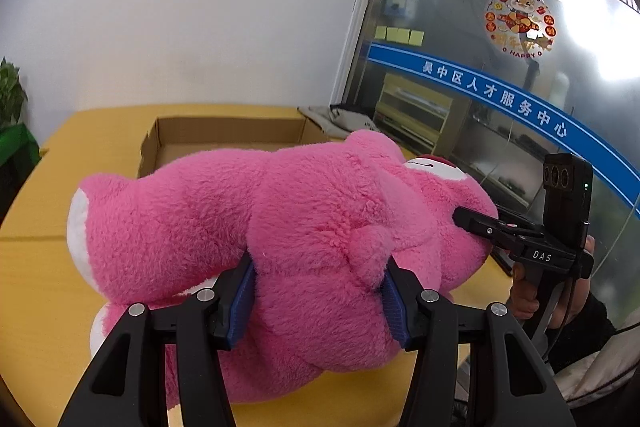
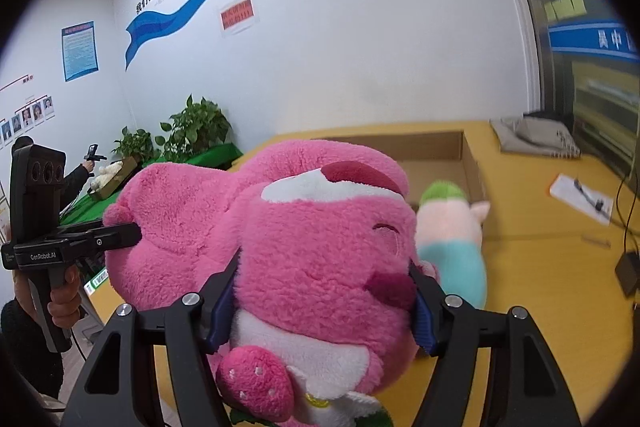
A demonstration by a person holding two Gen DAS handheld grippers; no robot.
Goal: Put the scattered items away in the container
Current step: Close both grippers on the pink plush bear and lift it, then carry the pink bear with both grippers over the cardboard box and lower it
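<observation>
A big pink plush bear (image 1: 280,203) lies sideways between both grippers, held just above the yellow table (image 1: 36,267). My left gripper (image 1: 320,275) is shut on its body, the blue pads sunk into the fur. My right gripper (image 2: 326,267) is shut on the bear's (image 2: 320,227) head at the cheeks. From the left wrist view the right gripper (image 1: 472,223) shows at the head end; from the right wrist view the left gripper (image 2: 124,233) presses into the bear's back. An open cardboard box (image 1: 224,131) stands behind the bear. A small green, pink and teal plush (image 2: 452,227) lies by the box wall (image 2: 472,167).
A grey folded cloth (image 2: 532,137) lies at the table's far right corner, a sheet of paper with a pen (image 2: 582,201) and a black device with cable (image 2: 628,267) along the right side. Potted plants (image 2: 196,131) and another person's arm (image 2: 78,175) are at the back left.
</observation>
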